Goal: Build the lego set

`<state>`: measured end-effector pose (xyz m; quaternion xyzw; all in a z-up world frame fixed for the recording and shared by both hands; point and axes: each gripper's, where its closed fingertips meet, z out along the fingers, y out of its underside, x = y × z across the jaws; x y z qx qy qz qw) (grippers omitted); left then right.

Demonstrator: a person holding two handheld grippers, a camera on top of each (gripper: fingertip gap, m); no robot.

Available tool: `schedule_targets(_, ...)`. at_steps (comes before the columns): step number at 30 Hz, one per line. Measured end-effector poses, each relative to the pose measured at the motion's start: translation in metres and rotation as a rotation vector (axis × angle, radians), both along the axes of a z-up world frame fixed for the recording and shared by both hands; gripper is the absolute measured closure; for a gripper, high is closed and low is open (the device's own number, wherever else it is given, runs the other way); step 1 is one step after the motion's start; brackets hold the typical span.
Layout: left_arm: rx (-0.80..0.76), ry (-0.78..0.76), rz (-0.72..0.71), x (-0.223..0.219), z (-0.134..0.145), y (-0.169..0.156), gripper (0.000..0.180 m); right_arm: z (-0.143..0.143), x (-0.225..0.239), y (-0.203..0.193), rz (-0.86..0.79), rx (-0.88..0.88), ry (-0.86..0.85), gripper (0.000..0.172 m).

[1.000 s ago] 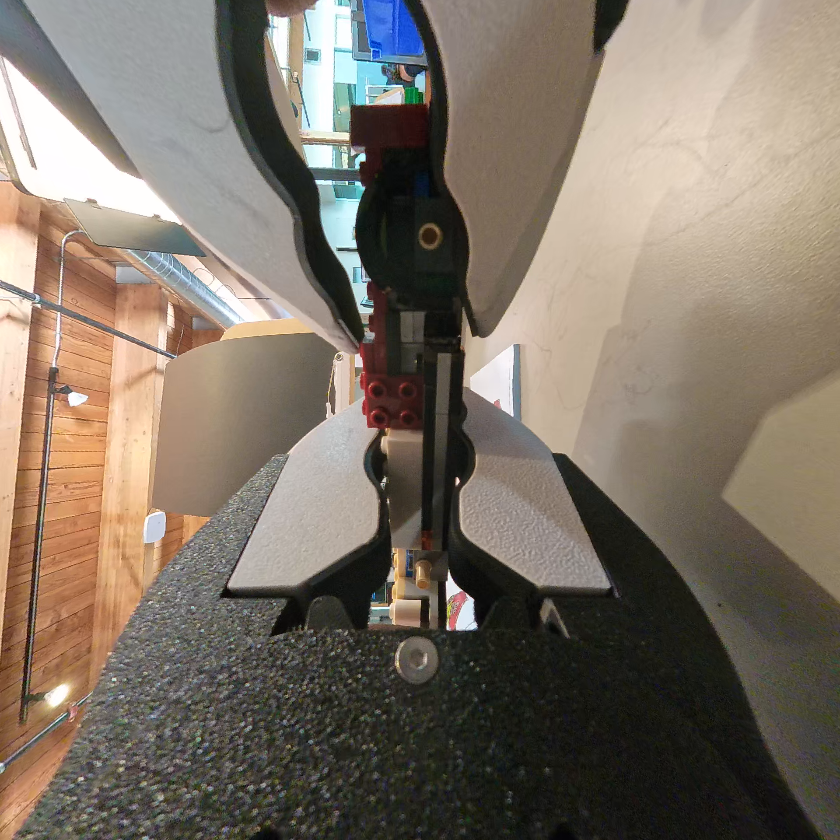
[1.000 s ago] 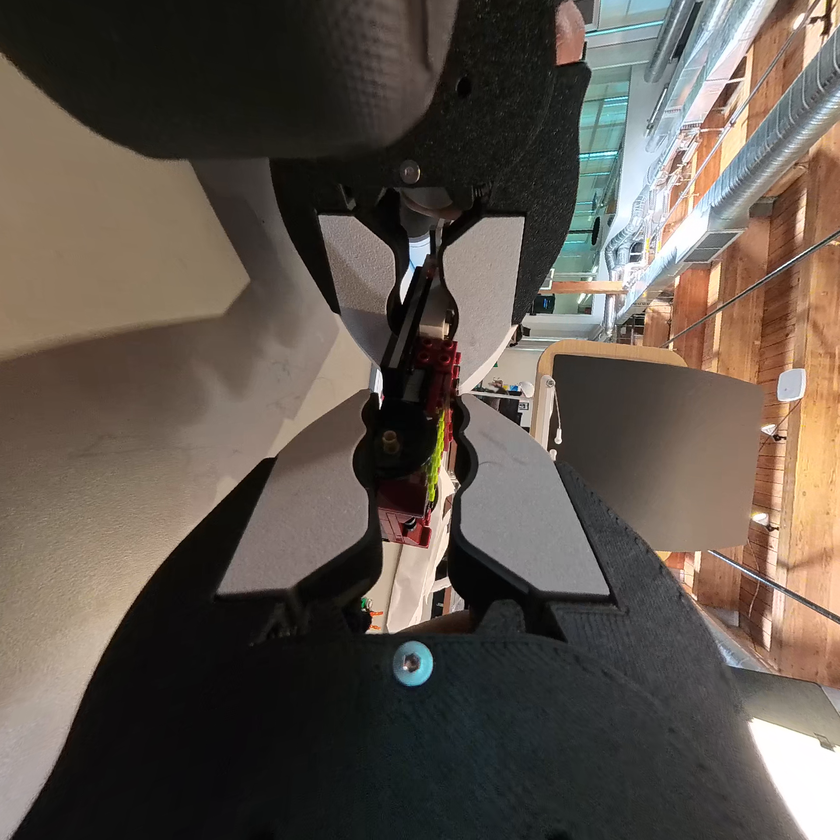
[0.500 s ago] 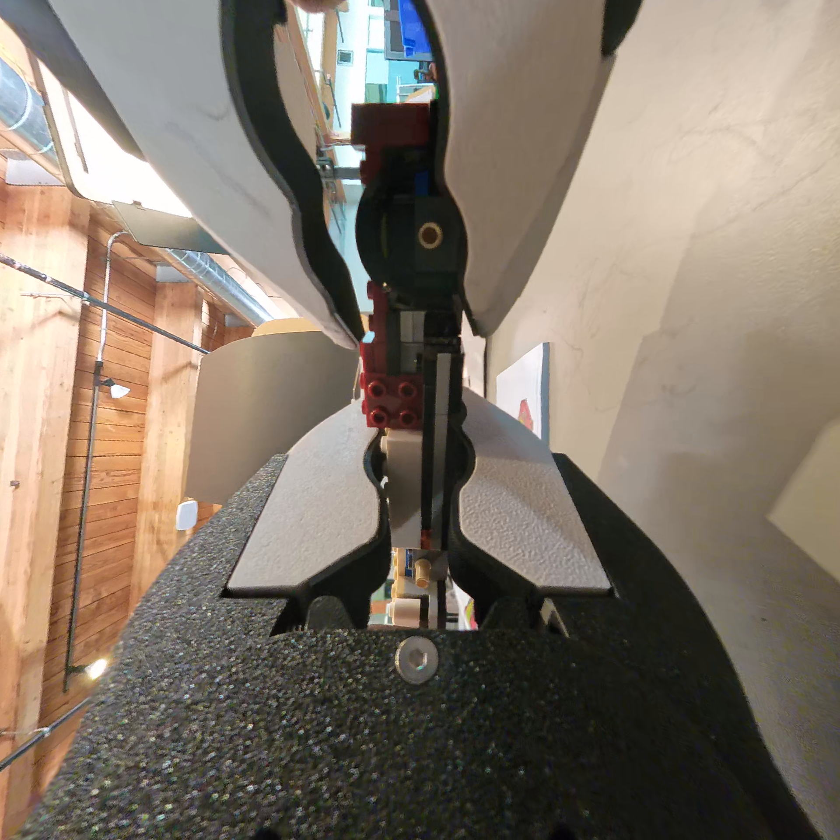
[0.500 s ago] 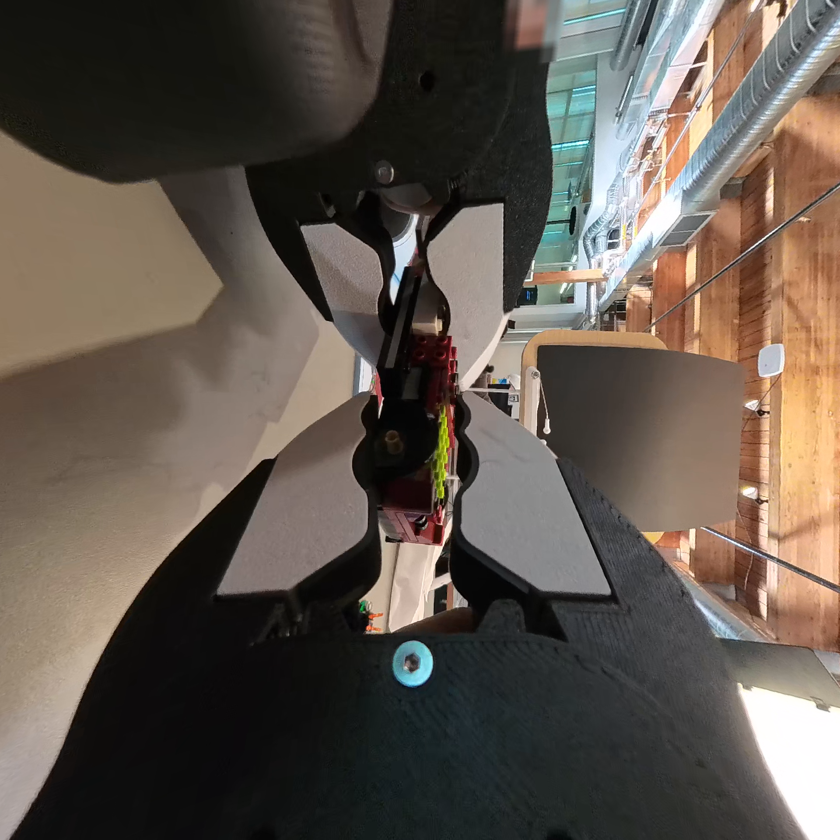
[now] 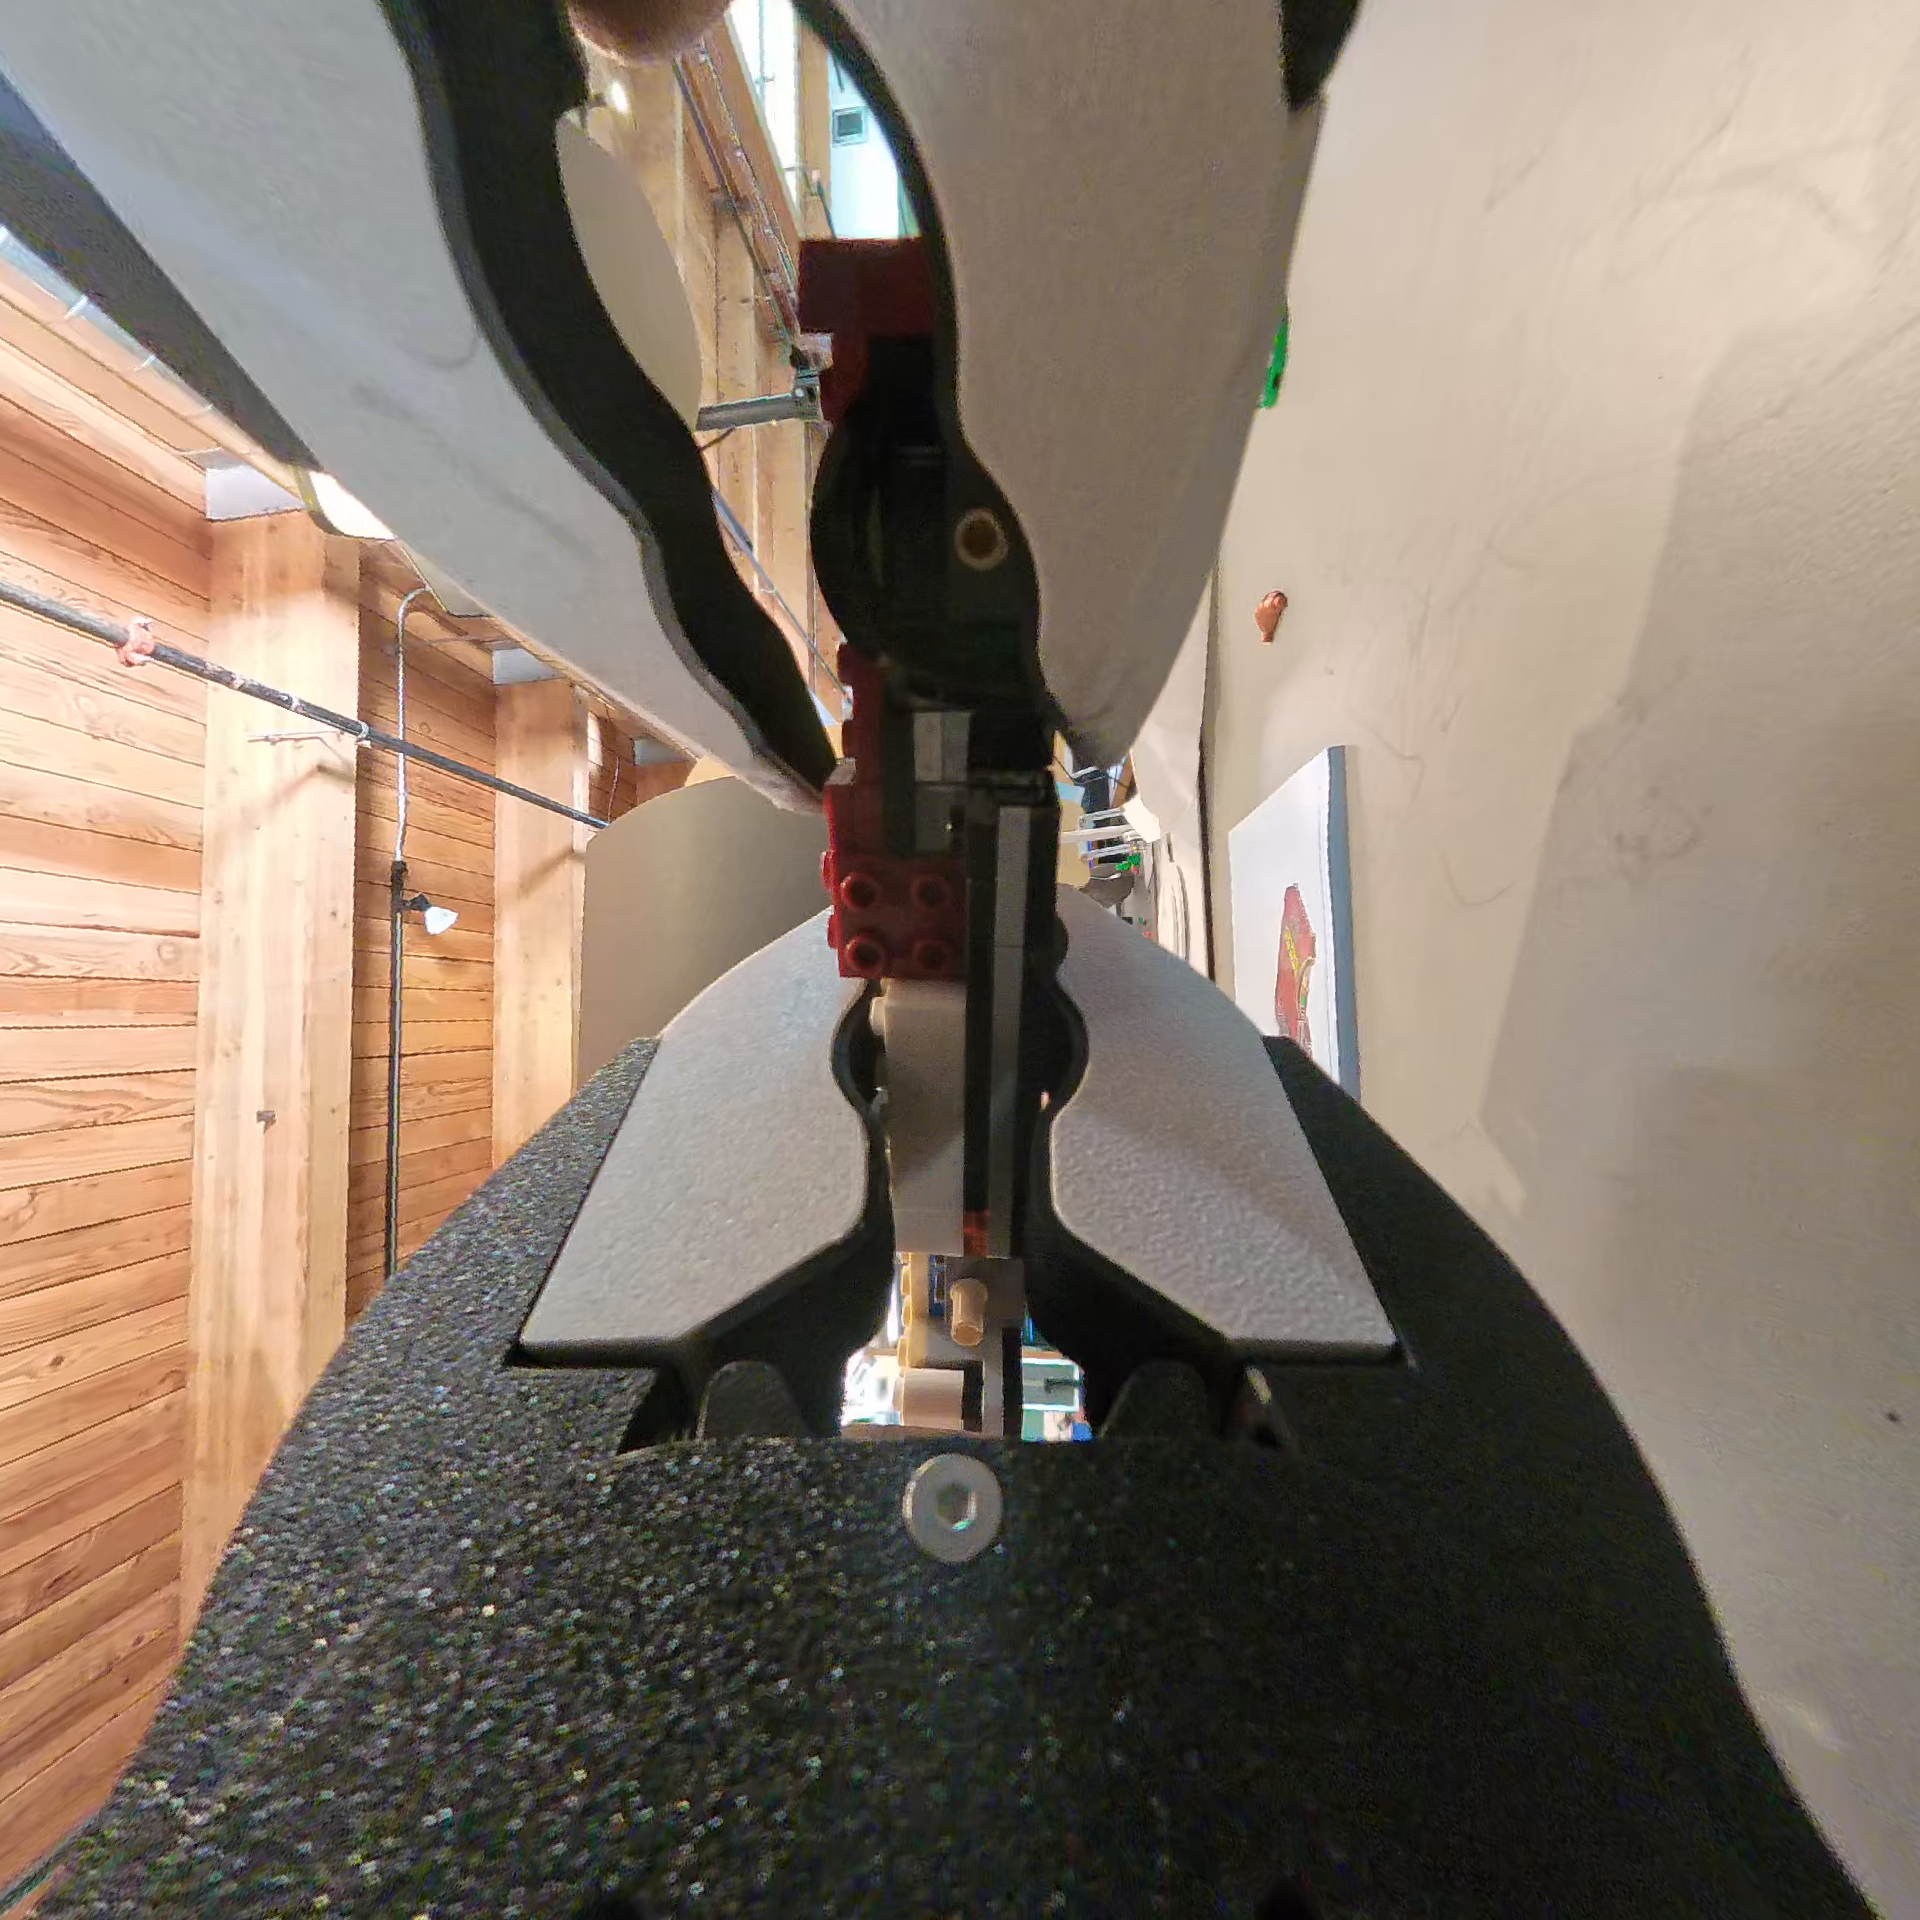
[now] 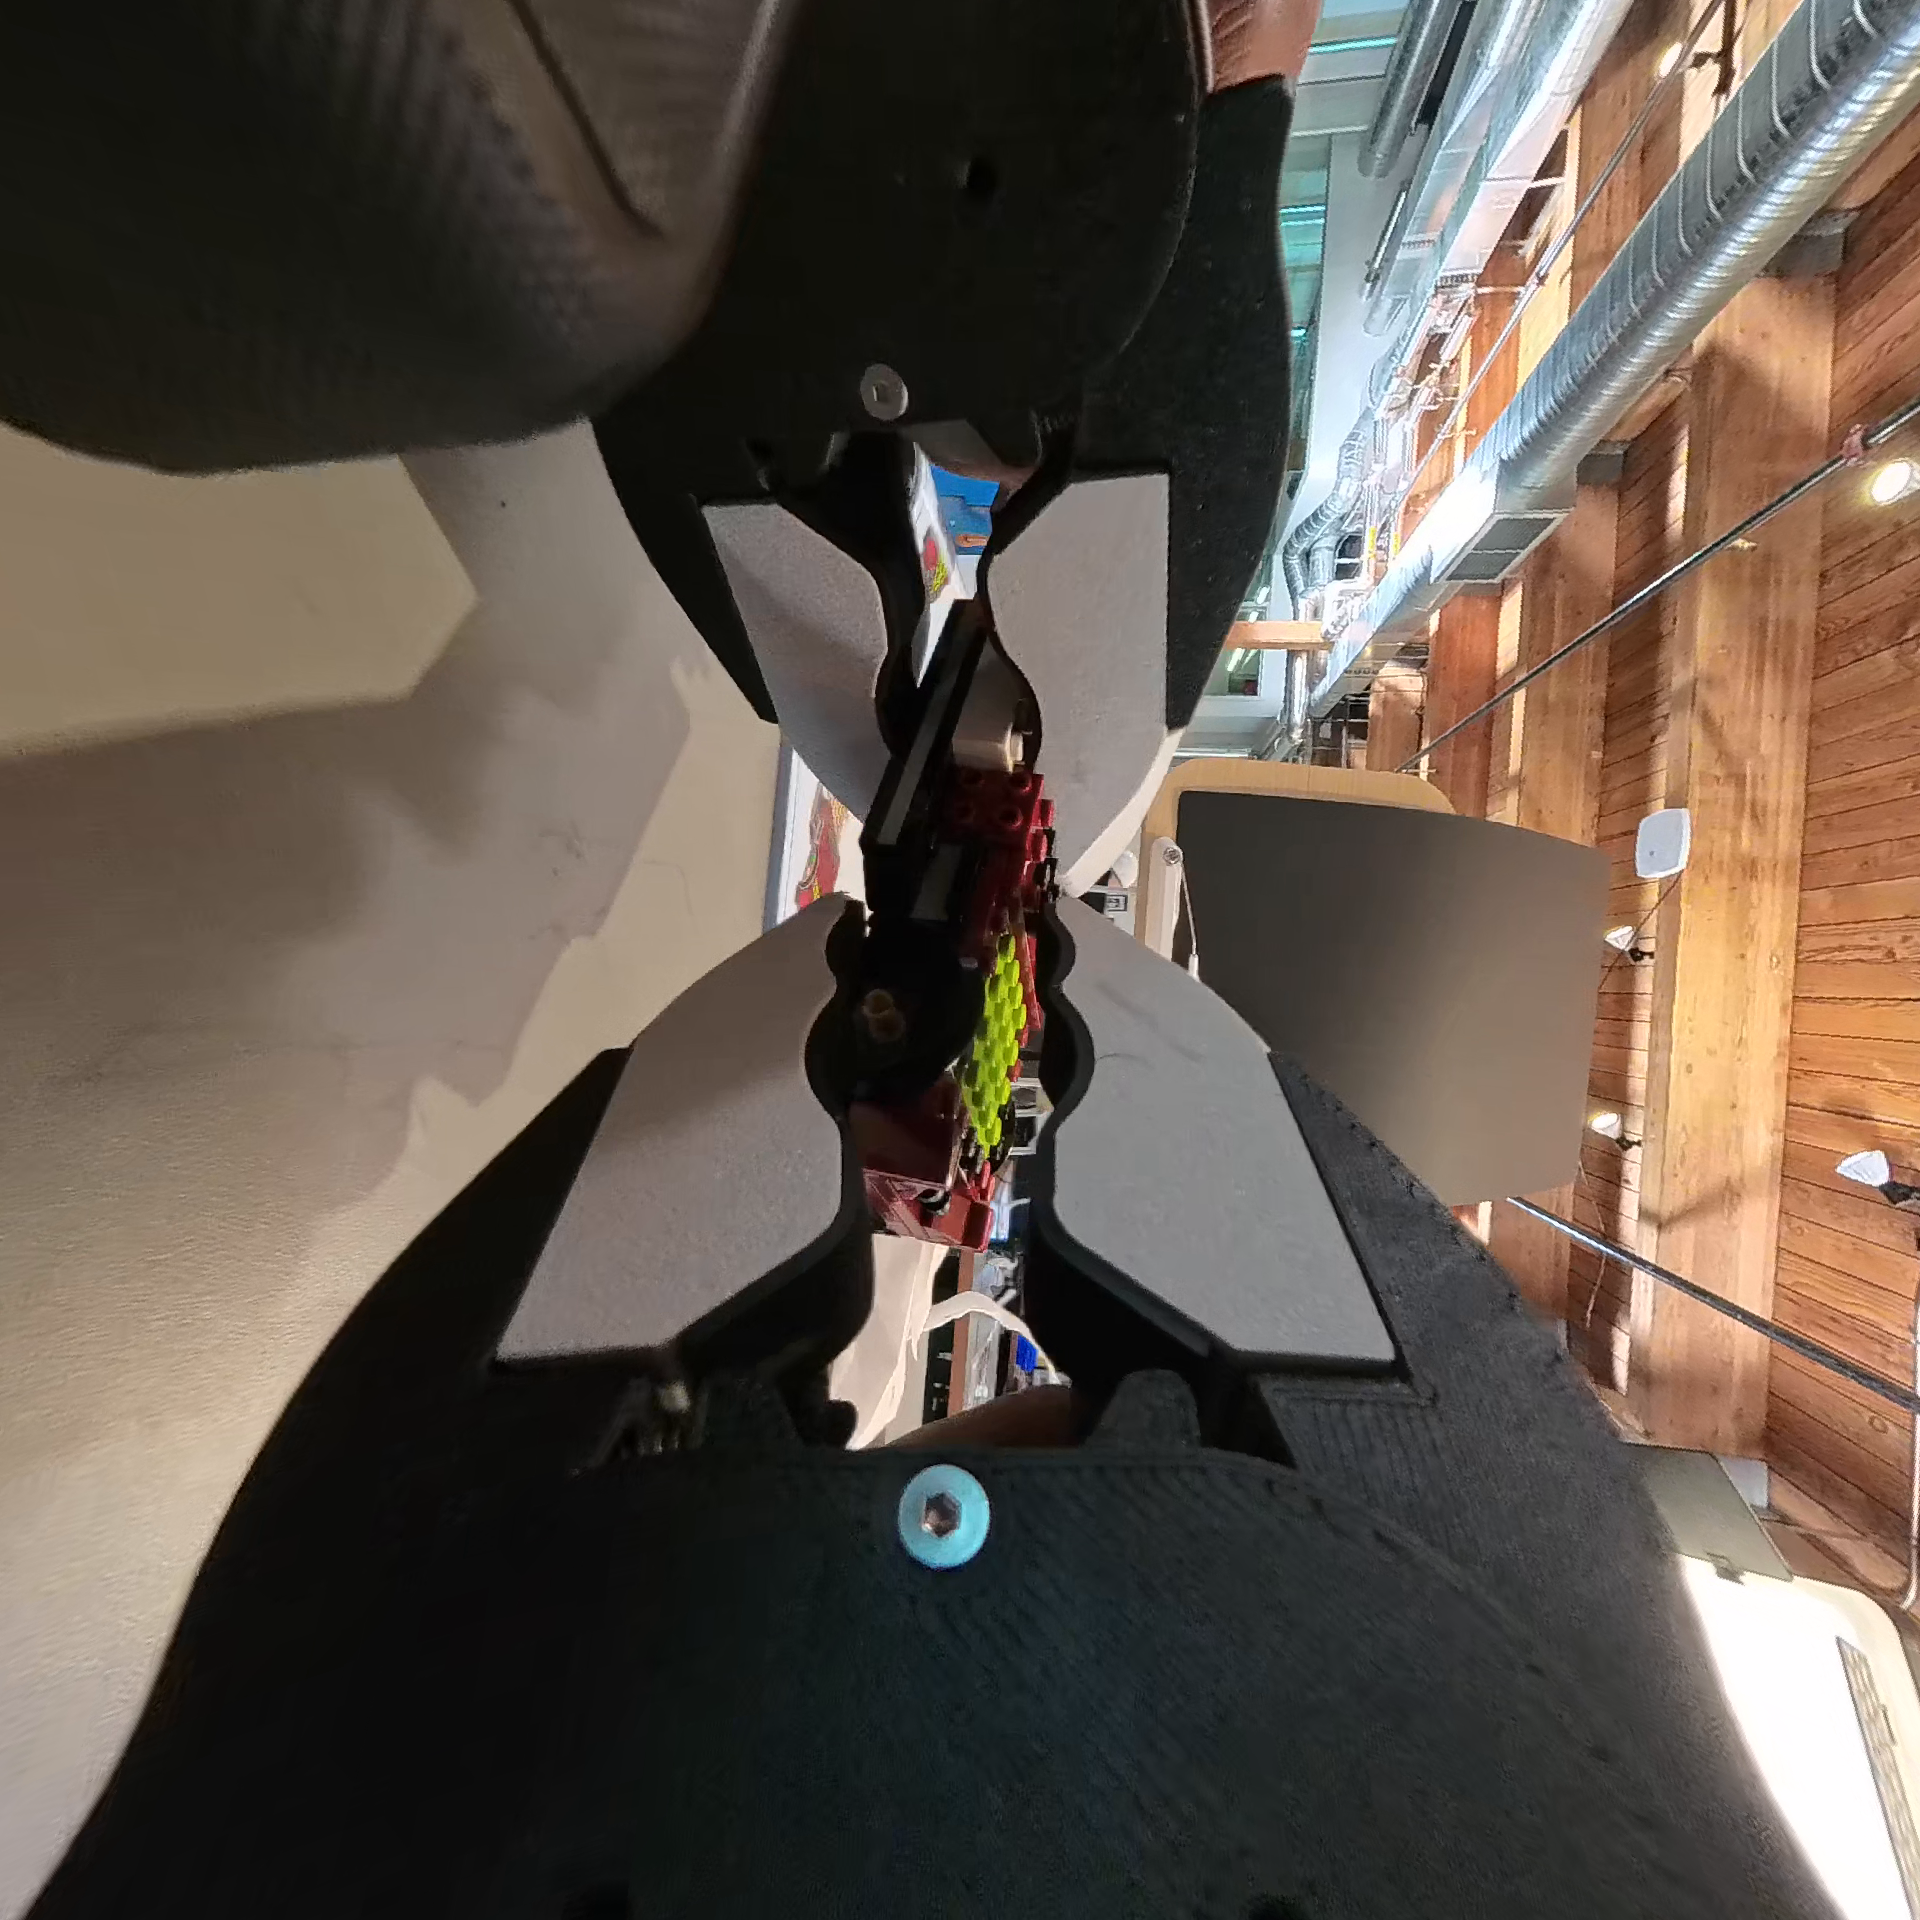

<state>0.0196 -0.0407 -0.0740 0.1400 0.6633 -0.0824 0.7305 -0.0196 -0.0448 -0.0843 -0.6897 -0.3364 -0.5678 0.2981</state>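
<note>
Gripping one brick model point(image 5: 935, 831) from opposite ends, your left gripper point(image 5: 951, 1101) and right gripper point(image 6: 940, 1039) stay clamped on it in mid-air; only the background has swung, nothing separated.

No writing can be read. A white sheet point(image 5: 1294, 914) with a red printed figure lies beside the toy-brick model point(image 5: 940, 831); its marks are too small to read.
</note>
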Motion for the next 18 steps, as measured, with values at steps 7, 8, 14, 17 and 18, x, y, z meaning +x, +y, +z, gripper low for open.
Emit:
schedule_targets(7,0.006,0.006,0.003,0.0,-0.001,0.0,0.155,-0.001,0.001,0.0,0.0,-0.026,-0.023,0.14)
schedule_targets(8,0.006,0.007,0.004,0.0,-0.001,0.0,0.155,0.0,0.001,0.0,0.0,-0.029,-0.028,0.14)
schedule_targets(14,-0.019,-0.011,-0.008,-0.001,0.003,0.0,0.155,0.004,0.001,0.0,-0.001,0.0,-0.03,0.14)
schedule_targets(17,-0.043,-0.018,-0.023,-0.002,0.007,-0.001,0.155,0.01,-0.003,0.001,0.032,0.027,-0.063,0.14)
schedule_targets(18,-0.046,-0.018,-0.025,-0.002,0.008,-0.001,0.155,0.011,-0.006,0.001,0.044,0.037,-0.066,0.14)
